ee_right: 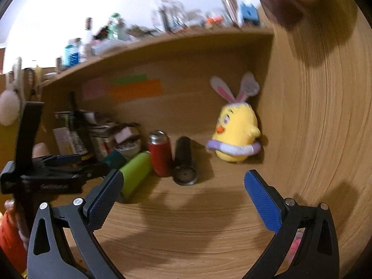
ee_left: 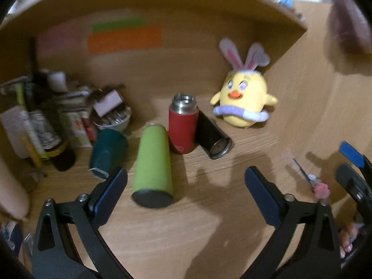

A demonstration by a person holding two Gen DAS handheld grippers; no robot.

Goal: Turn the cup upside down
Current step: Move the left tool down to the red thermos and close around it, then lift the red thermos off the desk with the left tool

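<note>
Several cups lie or stand on the wooden desk. A green cup [ee_left: 152,167] [ee_right: 134,174] lies on its side, base towards me. A red cup [ee_left: 182,127] [ee_right: 160,153] stands upright with its steel mouth up. A black cup [ee_left: 212,139] [ee_right: 184,162] lies on its side next to it. A teal cup [ee_left: 108,152] [ee_right: 114,159] lies to the left. My left gripper [ee_left: 186,183] is open and empty, just in front of the green cup. My right gripper [ee_right: 183,186] is open and empty, a little short of the cups.
A yellow plush chick [ee_left: 244,100] [ee_right: 236,137] sits in the back right corner. A clutter of papers and a bowl [ee_left: 111,121] fills the left. The desk's side wall [ee_right: 313,116] rises at the right. A pen [ee_left: 307,176] lies at the right.
</note>
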